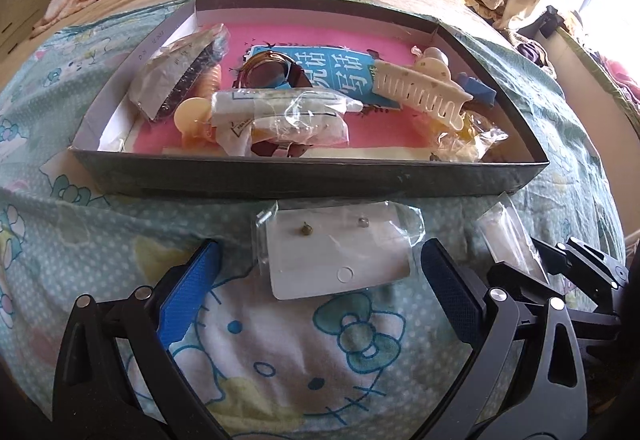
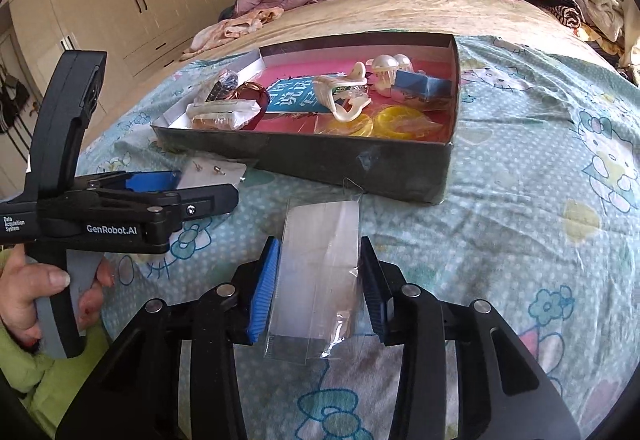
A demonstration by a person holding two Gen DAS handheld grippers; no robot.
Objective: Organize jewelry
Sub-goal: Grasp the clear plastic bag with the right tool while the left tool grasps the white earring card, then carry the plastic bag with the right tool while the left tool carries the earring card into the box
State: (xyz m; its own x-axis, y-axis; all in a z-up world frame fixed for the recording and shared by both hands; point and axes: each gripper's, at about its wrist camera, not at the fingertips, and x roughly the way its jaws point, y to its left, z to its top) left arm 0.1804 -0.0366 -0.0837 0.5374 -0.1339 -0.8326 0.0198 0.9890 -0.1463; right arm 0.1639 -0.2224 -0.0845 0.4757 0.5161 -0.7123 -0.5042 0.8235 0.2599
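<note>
Left gripper (image 2: 208,196): black, printed "GenRobot.AI" and "Data Acquisition System" on its side; a hand (image 2: 36,292) grips its grey handle; blue-padded fingers (image 1: 188,292) stand wide apart, holding nothing.
Earring card (image 1: 340,256): white card in a clear sleeve, two small studs pinned to it, flat on the bed between the left fingers, touching neither; just in front of the box's near wall.
Box (image 1: 312,176): dark shallow carton with pink lining, on the bedspread (image 1: 360,340) with cartoon cats; holds a watch (image 1: 272,74), a cream hair claw (image 1: 420,96), bagged pieces, yellow rings (image 2: 396,118) and a blue label with white Chinese characters I cannot read.
Clear packet (image 2: 316,280): transparent bag lying near the box's right front corner.
Right gripper (image 2: 316,292): fingers narrowed against the packet's two long edges, pinching it.
</note>
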